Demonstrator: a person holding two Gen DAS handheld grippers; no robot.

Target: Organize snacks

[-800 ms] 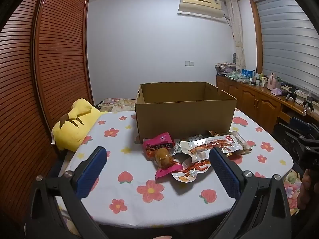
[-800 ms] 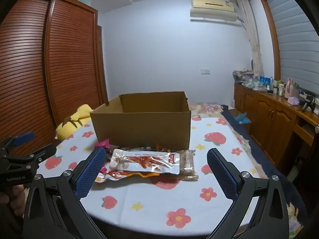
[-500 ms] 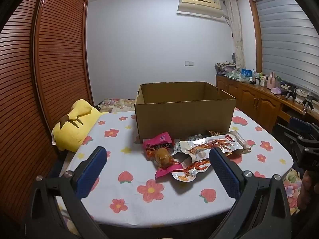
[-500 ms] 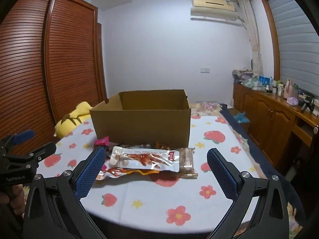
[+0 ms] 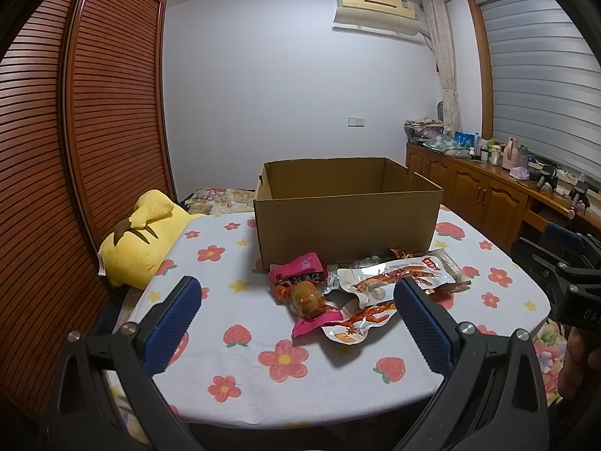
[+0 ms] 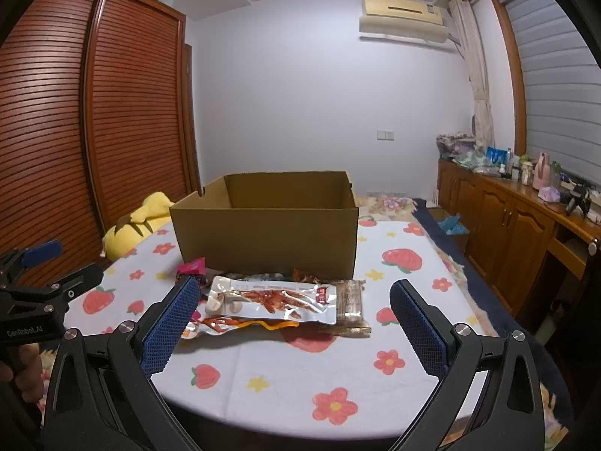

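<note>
Little has moved since the earlier frames: both views keep almost the same framing. Left wrist: the left gripper (image 5: 295, 314) hangs wide and empty over the table (image 5: 240, 379), with the snacks (image 5: 360, 293) piled just before the box (image 5: 347, 225). Right wrist: the right gripper (image 6: 295, 314) is also wide and empty, with a silver pack (image 6: 274, 298) atop the pile.

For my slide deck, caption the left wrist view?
Open left gripper faces snack packets piled before an open cardboard box on a floral tablecloth.
</note>
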